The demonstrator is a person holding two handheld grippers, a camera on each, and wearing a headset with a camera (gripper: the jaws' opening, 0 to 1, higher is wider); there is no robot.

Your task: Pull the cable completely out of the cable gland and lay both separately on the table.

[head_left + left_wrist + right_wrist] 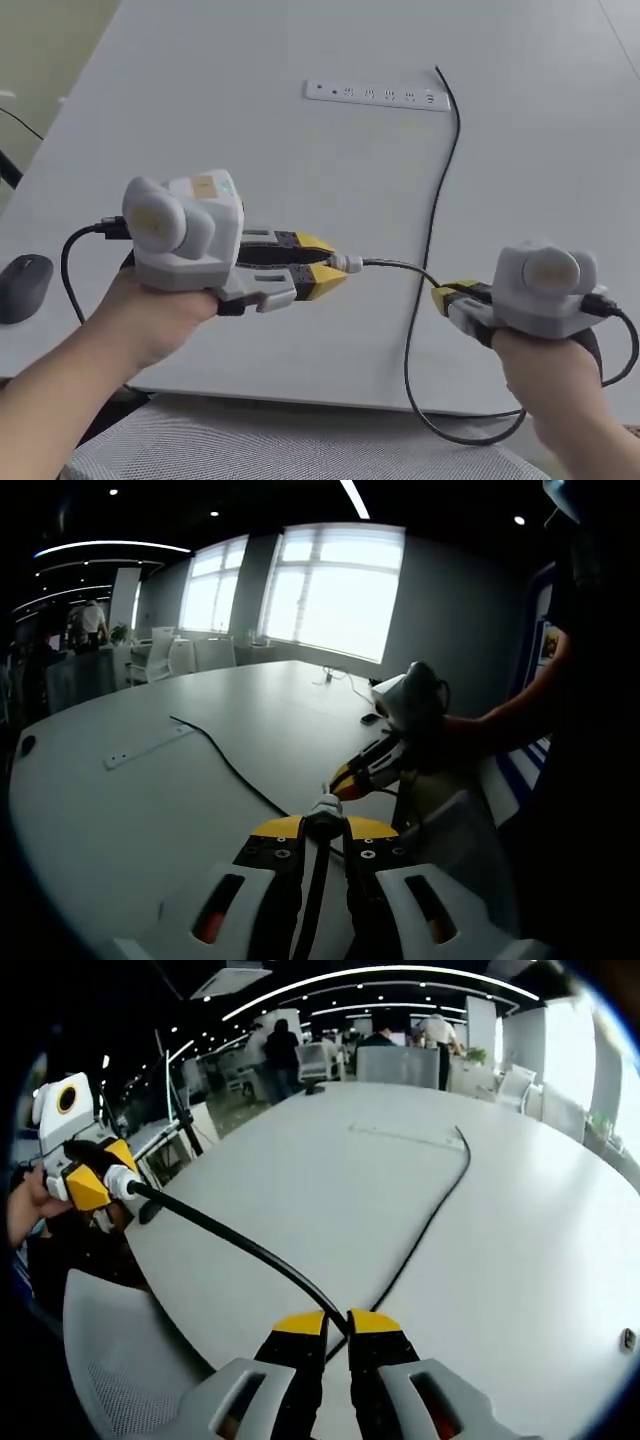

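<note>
While left gripper clamps cable gland and right gripper pinches black cable, pull-out step in hand, cable not yet free; next: draw grippers apart

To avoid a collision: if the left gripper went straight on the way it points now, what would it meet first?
Probably the right gripper, facing it along the cable; the left gripper holds the cable gland. Their distance is unclear.

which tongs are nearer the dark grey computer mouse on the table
Left. The left tongs, shut on the white cable gland, are right of the dark grey computer mouse; the right tongs, gripping the black cable, are farther right still.
</note>
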